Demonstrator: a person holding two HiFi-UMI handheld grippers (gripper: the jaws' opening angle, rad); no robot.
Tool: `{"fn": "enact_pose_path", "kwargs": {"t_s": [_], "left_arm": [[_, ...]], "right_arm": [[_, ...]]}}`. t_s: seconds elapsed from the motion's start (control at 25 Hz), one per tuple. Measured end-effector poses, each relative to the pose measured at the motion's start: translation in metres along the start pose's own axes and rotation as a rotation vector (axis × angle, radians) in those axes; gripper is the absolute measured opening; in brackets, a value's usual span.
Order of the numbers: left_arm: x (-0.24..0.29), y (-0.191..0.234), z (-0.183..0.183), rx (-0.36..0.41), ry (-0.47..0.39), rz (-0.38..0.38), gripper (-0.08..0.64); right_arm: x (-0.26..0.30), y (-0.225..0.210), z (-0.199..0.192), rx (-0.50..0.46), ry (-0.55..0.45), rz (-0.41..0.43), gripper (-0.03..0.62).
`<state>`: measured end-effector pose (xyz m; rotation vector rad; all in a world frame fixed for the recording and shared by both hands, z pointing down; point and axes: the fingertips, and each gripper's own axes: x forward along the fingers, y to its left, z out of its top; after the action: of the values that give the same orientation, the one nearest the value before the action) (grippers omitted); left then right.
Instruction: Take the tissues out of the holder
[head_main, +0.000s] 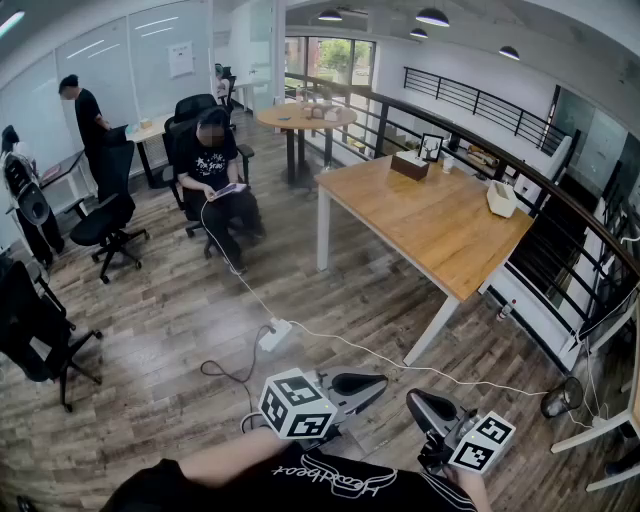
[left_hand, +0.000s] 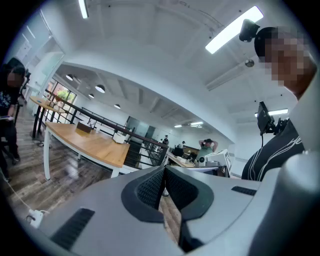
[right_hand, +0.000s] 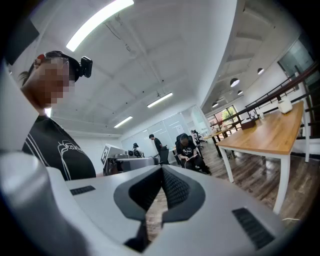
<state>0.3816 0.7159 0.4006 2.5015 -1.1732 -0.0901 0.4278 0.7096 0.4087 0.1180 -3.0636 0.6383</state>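
Observation:
A brown box-shaped tissue holder (head_main: 409, 165) stands at the far end of the long wooden table (head_main: 430, 225), with a white container (head_main: 501, 198) near the table's right edge. Both are far from my grippers. Low in the head view, close to my body and over the floor, my left gripper (head_main: 378, 384) is shut and holds nothing. My right gripper (head_main: 416, 403) beside it is also shut and holds nothing. In the left gripper view, the pads (left_hand: 156, 186) meet, and the brown holder (left_hand: 85, 128) shows small in the distance. In the right gripper view, the pads (right_hand: 172, 187) touch too.
A power strip (head_main: 275, 334) and white cable lie on the wood floor between me and the table. A seated person (head_main: 215, 170) and a standing person (head_main: 85, 112) are at the left among office chairs (head_main: 105, 222). A black railing (head_main: 560, 200) runs behind the table.

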Motion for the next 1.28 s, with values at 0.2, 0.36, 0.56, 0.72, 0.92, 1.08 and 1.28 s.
{"fn": "enact_pose_path", "kwargs": {"t_s": [0.2,0.36,0.56,0.72,0.92,1.08,1.28], "left_arm": [[0.02,0.009,-0.003,-0.021,0.005,-0.009,0.014],[0.029,0.017,-0.003,-0.022,0.014,-0.002,0.013],[0.034,0.036,0.004,-0.019,0.016,0.005,0.014],[0.034,0.06,0.014,-0.019,0.009,0.021,0.014],[0.042,0.109,0.024,-0.047,-0.003,0.018,0.013],[0.051,0.171,0.039,-0.056,0.0,0.01,0.014],[0.065,0.258,0.064,-0.095,0.03,-0.007,0.014]], "right_arm": [[-0.002,-0.022,-0.003,0.024,0.002,-0.019,0.015],[-0.004,-0.036,0.004,0.026,-0.007,-0.027,0.015],[0.011,-0.053,0.006,0.055,-0.021,-0.015,0.015],[0.031,-0.066,0.008,0.071,-0.006,0.014,0.017],[0.059,-0.102,0.015,0.093,0.005,-0.008,0.017],[0.105,-0.145,0.025,0.11,0.001,-0.018,0.017],[0.171,-0.205,0.043,0.157,0.011,-0.044,0.017]]}}
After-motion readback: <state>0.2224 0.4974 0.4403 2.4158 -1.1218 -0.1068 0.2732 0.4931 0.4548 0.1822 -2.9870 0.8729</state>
